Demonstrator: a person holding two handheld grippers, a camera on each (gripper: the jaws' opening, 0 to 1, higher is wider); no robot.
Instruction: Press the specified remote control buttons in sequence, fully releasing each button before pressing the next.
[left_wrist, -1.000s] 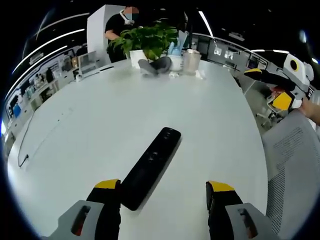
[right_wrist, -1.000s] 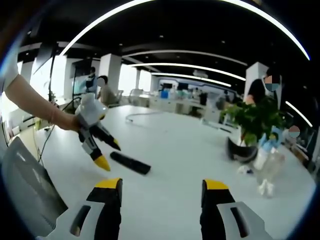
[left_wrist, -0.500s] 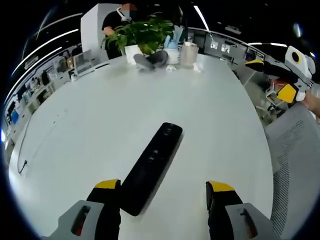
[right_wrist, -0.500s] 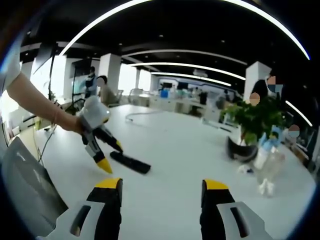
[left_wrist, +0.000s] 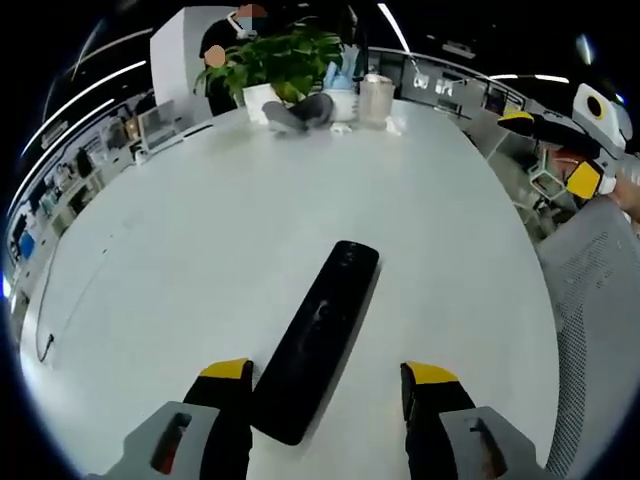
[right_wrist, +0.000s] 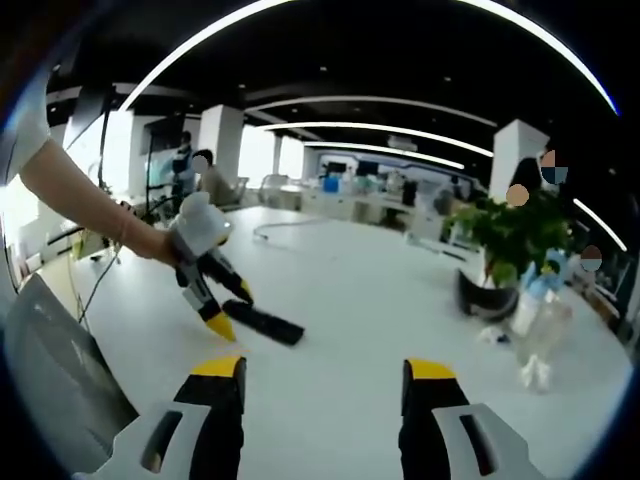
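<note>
Both grippers' fingers (left_wrist: 228, 372) apart.

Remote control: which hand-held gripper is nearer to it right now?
Left. The left hand-held gripper hangs open right over the remote control, its near end between the jaws. The right hand-held gripper hangs well back from it.

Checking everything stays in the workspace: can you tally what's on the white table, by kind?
Long black remote control: 1
Green potted plant in white pot: 1
Grey curved headset-like object: 1
Clear plastic containers: about 2, far end blurred
Total: about 5
</note>
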